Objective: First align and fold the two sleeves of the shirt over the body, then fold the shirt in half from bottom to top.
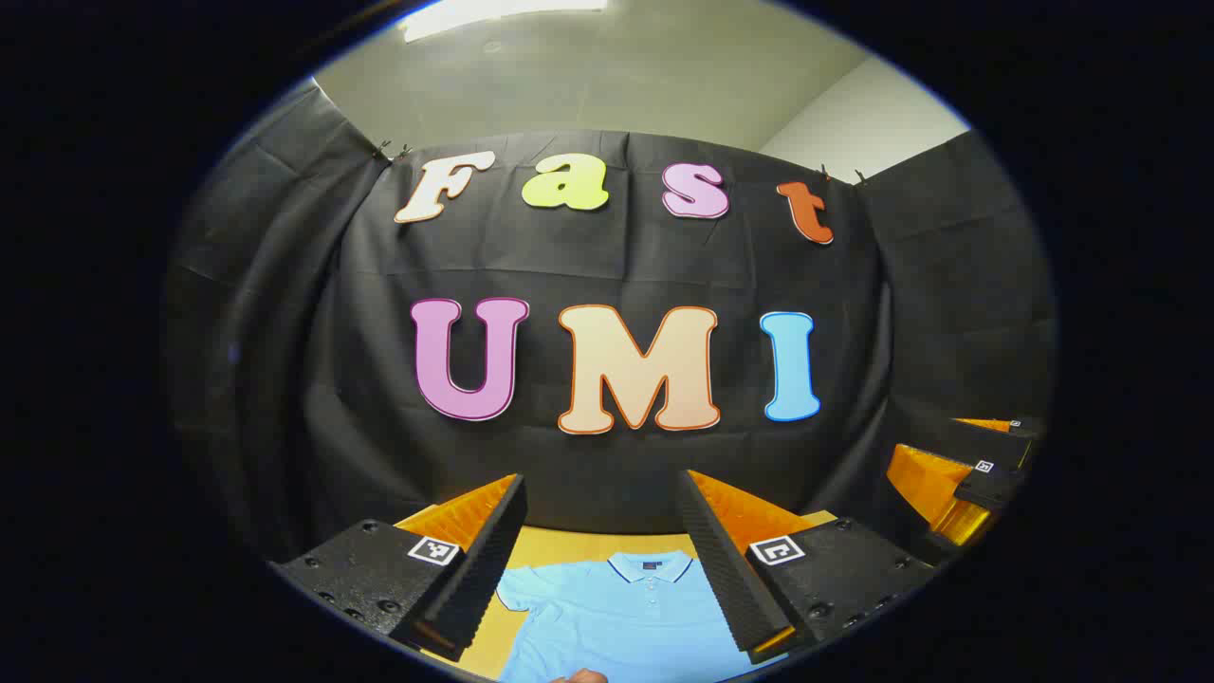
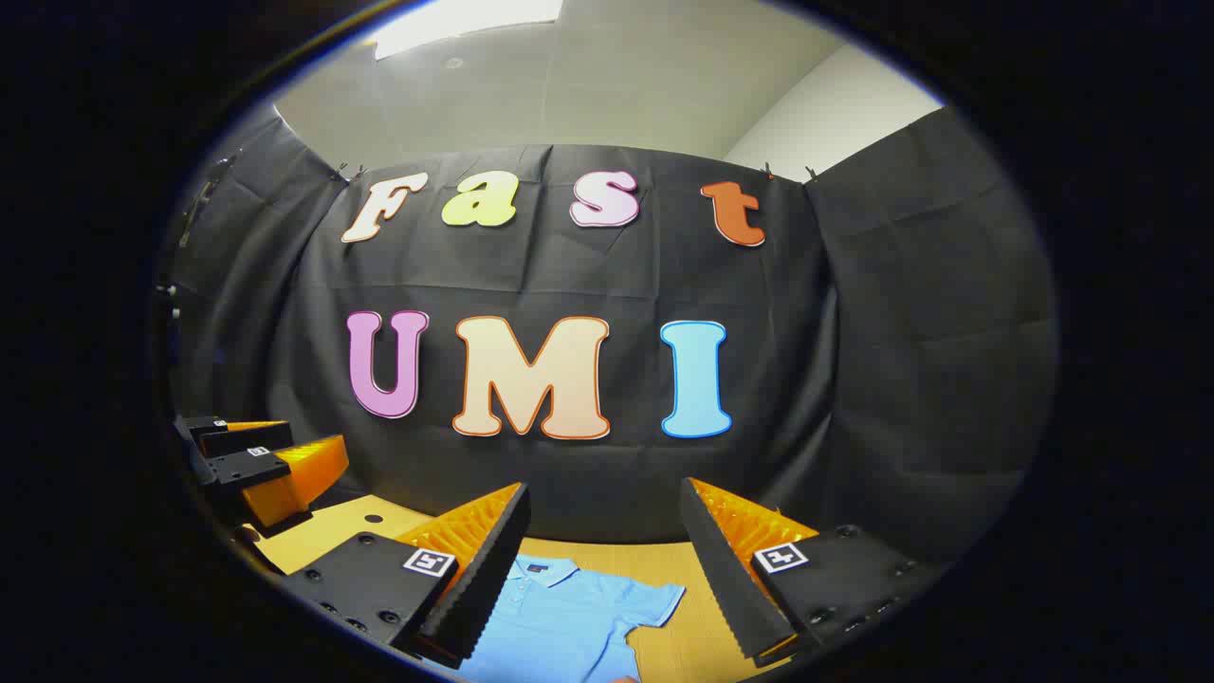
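Observation:
A light blue polo shirt (image 1: 621, 612) lies flat on the wooden table (image 1: 560, 548), collar toward the far cloth wall. My left gripper (image 1: 601, 479) is open and held above it, nothing between its fingers; one short sleeve spreads out beside the left finger. In the right gripper view the same shirt (image 2: 560, 617) lies below my open right gripper (image 2: 603, 486), its other sleeve reaching right on the table (image 2: 313, 531). The right gripper (image 1: 977, 474) shows at the far right of the left gripper view, and the left gripper (image 2: 256, 465) at the far left of the right gripper view.
The black cloth wall (image 1: 607, 266) stands close behind the table's far edge and wraps both sides. A sliver of a hand (image 1: 580, 675) shows at the bottom over the shirt. Bare table wood runs beside the shirt's sleeves.

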